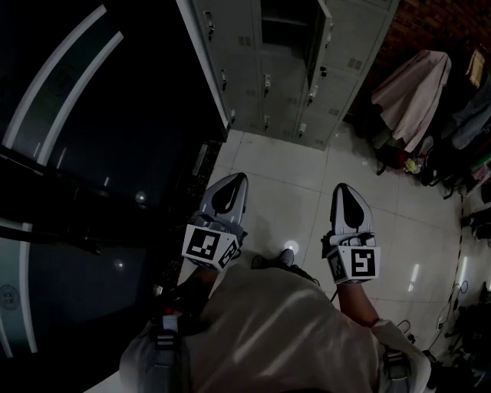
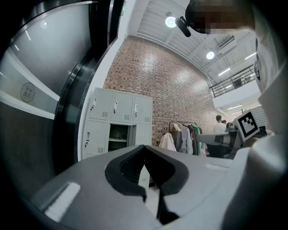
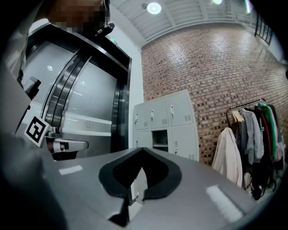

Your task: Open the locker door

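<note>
A grey locker unit (image 1: 285, 77) stands against the brick wall, well ahead of me. One middle compartment (image 1: 285, 21) gapes dark, and its door (image 1: 319, 46) is swung out to the right. That open compartment also shows in the left gripper view (image 2: 118, 136) and in the right gripper view (image 3: 159, 139). My left gripper (image 1: 236, 181) and right gripper (image 1: 344, 190) hang side by side over the white tiles, far short of the lockers. Each has its jaws together with nothing between them, as seen at the left gripper (image 2: 144, 146) and the right gripper (image 3: 143, 148).
A clothes rack (image 1: 418, 88) with coats and jackets stands right of the lockers. A dark glass wall with curved rails (image 1: 77, 153) runs along the left. A person (image 2: 219, 126) stands far off by a counter. White tiled floor (image 1: 284, 180) lies between me and the lockers.
</note>
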`<state>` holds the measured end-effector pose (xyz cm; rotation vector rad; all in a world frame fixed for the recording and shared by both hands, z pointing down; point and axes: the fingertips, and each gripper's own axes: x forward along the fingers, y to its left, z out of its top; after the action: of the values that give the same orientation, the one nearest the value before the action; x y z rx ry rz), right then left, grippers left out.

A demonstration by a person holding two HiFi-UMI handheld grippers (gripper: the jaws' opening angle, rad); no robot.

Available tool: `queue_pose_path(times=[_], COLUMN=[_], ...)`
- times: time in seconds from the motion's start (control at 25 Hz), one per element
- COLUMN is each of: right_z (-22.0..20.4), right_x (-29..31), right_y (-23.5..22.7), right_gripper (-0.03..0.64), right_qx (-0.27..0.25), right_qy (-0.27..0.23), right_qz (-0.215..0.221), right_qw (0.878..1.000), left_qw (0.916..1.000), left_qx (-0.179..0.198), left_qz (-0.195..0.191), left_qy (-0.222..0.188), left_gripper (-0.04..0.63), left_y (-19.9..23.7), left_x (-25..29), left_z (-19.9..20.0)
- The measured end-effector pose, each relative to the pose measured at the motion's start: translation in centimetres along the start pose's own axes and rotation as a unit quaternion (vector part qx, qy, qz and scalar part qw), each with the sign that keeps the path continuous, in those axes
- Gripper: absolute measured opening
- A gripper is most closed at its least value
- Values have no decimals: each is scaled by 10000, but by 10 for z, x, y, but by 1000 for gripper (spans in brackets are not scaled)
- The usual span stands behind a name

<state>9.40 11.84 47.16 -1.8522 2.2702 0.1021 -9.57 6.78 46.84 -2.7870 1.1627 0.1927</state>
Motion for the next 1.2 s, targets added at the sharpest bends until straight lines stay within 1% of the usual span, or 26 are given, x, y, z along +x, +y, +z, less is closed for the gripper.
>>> queue_pose_path(times=[0.04,0.16,0.24,0.36,0.52,0.68,0.84,1.0,1.2], right_z=[-3,5,2,7,-3,1,2,-1,-1], right_x=[0,4,5,10,10,12,14,15,17], right_y=[0,1,2,5,7,8,5,6,9], right_gripper=[0,0,0,0,0,0,0,0,0], right_qx=[-52,58,27,152,97,225,224,249,236], right_qy=[95,-256,-211,-343,-136,-284,-337,-284,-252], right_qz=[12,-8,-8,-27,28,37,-22,-6,-16], right_qw=[9999,9997,9998,9993,9999,9993,9992,9993,9994], left_qw=[10000,10000,10000,9999,10000,9999,10000,9999,9999], left_qx=[-15,-44,-75,-97,-56,-100,-69,-122,-49], left_qz=[17,28,35,52,11,54,-15,3,-141], left_qy=[14,18,22,25,13,56,32,67,33], left_gripper=[-18,-18,-18,-18,-18,-18,-18,-18,-18], left_y=[1,4,8,12,12,12,12,13,12], left_x=[-1,-3,-4,-5,-5,-5,-2,-2,0], left_z=[-1,-3,-6,-9,-9,-11,-8,-12,-8])
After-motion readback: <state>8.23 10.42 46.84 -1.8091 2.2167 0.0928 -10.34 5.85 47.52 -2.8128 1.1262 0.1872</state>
